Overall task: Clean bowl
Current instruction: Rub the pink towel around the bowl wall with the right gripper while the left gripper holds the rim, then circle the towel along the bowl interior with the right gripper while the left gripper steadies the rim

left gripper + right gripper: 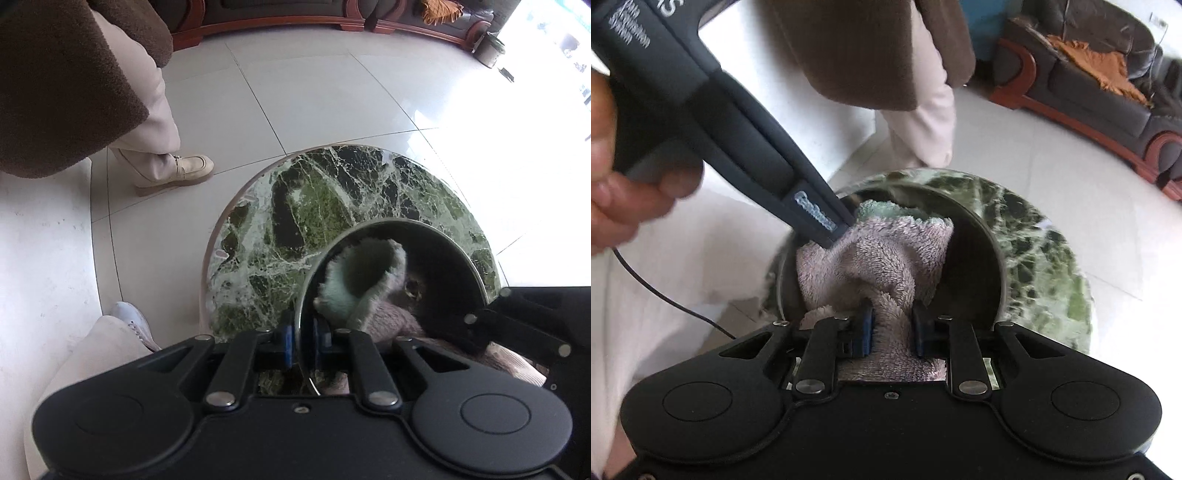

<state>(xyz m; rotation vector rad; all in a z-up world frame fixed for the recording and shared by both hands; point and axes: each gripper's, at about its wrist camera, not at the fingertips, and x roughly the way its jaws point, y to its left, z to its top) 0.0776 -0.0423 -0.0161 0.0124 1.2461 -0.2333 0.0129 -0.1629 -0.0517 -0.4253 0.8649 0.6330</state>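
Note:
A shiny steel bowl (443,266) stands on a small round green marble table (295,221). My left gripper (303,338) is shut on the bowl's near rim, one blue pad inside and one outside. A fluffy pink and mint cloth (364,277) lies inside the bowl. In the right wrist view my right gripper (892,325) is shut on a fold of that cloth (882,254), pressed down into the bowl (979,251). The left gripper's body (738,147) slants in from the upper left to the bowl's far rim, held by a hand (631,192).
A second person in a brown coat (62,85), cream trousers and beige shoe (177,173) stands close to the table's far side. Pale tiled floor (332,92) surrounds the table. A dark sofa with red wooden trim (1108,92) stands further back. A thin cable (665,295) hangs by the hand.

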